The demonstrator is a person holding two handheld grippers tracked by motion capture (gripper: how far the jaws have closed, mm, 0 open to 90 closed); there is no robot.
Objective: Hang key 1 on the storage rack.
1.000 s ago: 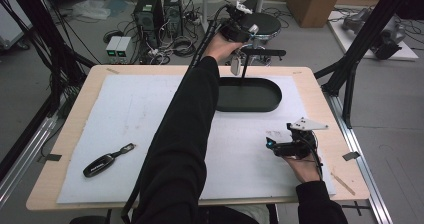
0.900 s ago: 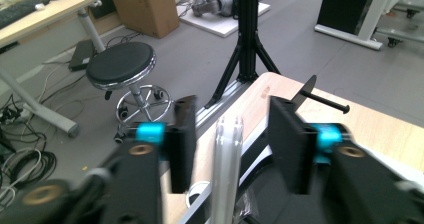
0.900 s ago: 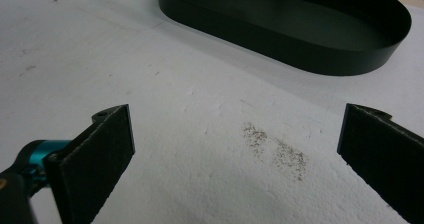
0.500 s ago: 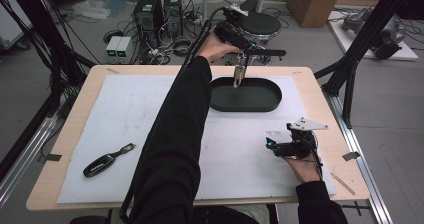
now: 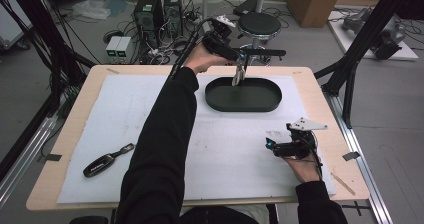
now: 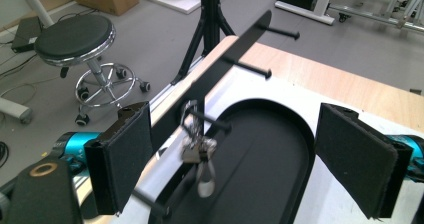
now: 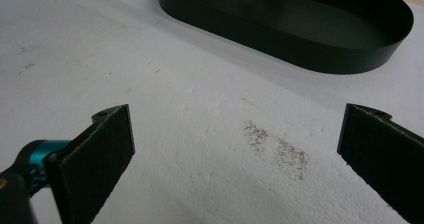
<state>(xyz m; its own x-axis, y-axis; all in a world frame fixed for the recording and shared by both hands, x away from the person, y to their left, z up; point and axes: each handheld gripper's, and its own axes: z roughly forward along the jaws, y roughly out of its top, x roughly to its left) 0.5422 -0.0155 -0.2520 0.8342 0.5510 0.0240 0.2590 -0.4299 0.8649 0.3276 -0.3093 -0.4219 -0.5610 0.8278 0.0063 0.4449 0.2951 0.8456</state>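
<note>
Key bunch (image 6: 198,154) hung from a peg of the black rack (image 6: 235,59) at the table's far edge, about 12 o'clock, dangling over the black oval tray (image 5: 243,95). Judged light, hard metal, loose and prone to swing; best taken at the ring near the peg. Left gripper (image 5: 241,64) jaws had just been opening and stood spread either side of the bunch, pads clear. Key count blurred. Right gripper (image 5: 274,146) rested at 4 o'clock, jaws spread, empty.

Keys (image 5: 239,74) hang on the rack (image 5: 260,52) peg — above the tray (image 5: 260,101).
</note>
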